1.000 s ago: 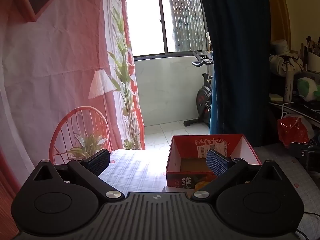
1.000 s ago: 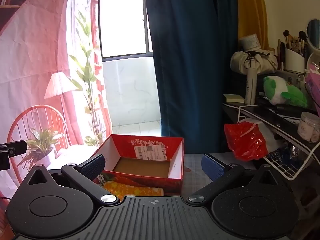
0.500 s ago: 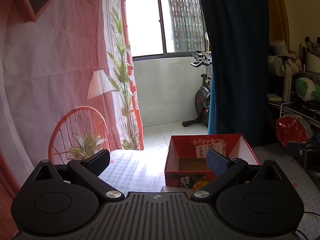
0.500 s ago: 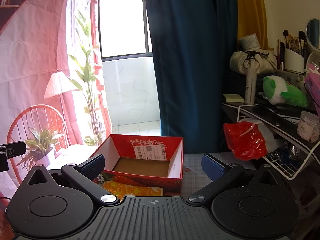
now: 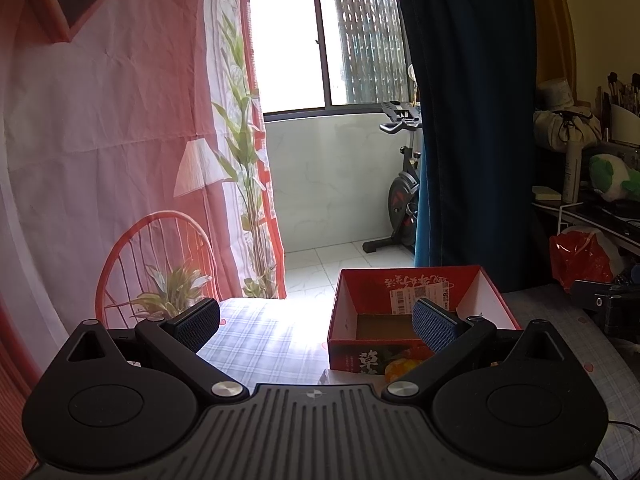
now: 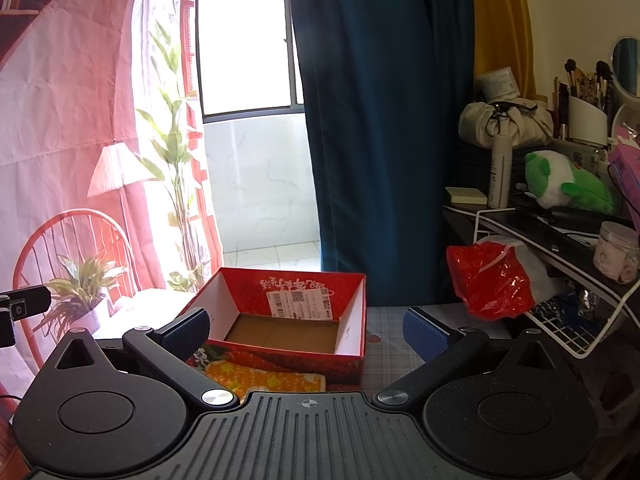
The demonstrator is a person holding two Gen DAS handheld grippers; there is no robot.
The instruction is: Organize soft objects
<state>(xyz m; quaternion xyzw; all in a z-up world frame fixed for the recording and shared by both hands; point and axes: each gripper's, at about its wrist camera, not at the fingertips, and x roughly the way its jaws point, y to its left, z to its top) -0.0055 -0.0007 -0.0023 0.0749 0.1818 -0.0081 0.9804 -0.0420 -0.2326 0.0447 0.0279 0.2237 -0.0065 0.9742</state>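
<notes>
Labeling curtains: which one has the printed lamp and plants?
The pink curtain left of the window; the dark blue curtain and the yellow curtain are plain.

An exercise bike (image 5: 402, 196) stands by the window (image 5: 320, 44); a red bag (image 6: 490, 280) (crumpled) hangs off the wire shelf (image 6: 560, 340).

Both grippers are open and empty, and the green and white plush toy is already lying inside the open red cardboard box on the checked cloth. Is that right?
Not quite. The red cardboard box holds nothing: the right wrist view shows only its bare brown floor. The green and white plush toy sits on the dark shelf at the right, apart from the box. The rest stands: the left gripper and right gripper are open and empty.
</notes>
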